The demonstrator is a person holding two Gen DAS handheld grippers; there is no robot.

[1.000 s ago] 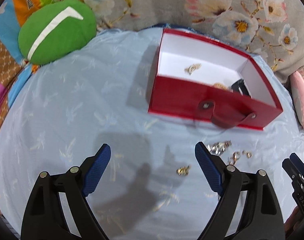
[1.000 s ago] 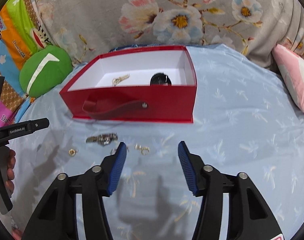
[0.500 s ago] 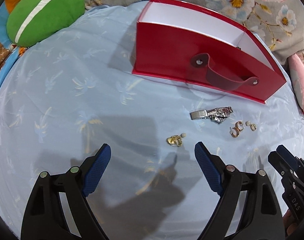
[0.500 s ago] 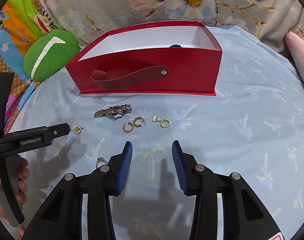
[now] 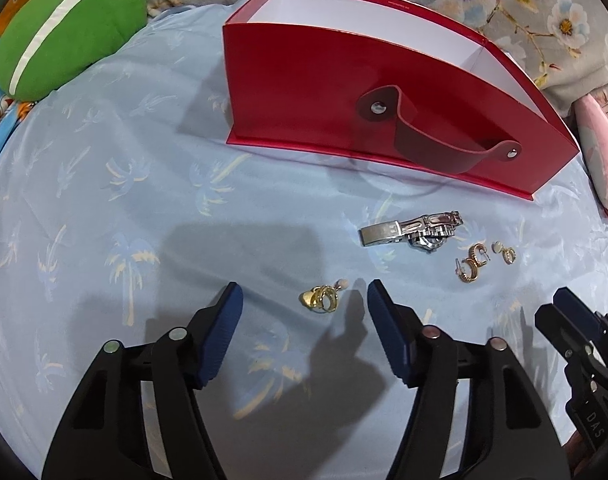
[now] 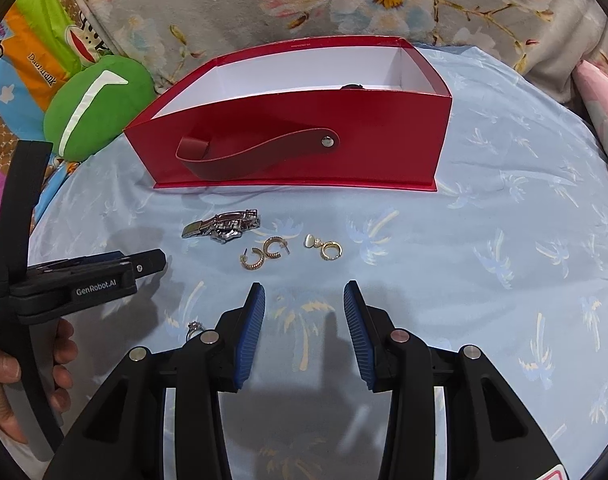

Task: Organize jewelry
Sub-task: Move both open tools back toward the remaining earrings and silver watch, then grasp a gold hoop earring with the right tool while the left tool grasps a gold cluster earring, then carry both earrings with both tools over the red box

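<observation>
A red box (image 5: 312, 92) with a white inside stands open on the blue cloth; it also shows in the right wrist view (image 6: 384, 136). In front of it lie a silver watch (image 5: 414, 230) (image 6: 223, 226), two gold hoop earrings (image 5: 472, 264) (image 6: 265, 254) and a gold drop earring (image 5: 504, 252) (image 6: 324, 247). A gold earring (image 5: 322, 300) lies between the fingers of my open left gripper (image 5: 304, 296). My right gripper (image 6: 304, 296) is open and empty just short of the hoops. A small ring (image 6: 193, 328) lies by its left finger.
A green cushion (image 5: 63, 28) lies at the back left. A floral fabric (image 6: 344, 0) rises behind the box. A pink pillow (image 6: 600, 96) lies at the right edge. The left gripper's body (image 6: 83, 276) shows in the right wrist view.
Both grippers have dropped lower and moved closer to the jewelry. The left jaws have narrowed around the gold earring. The right jaws stand about the same.
</observation>
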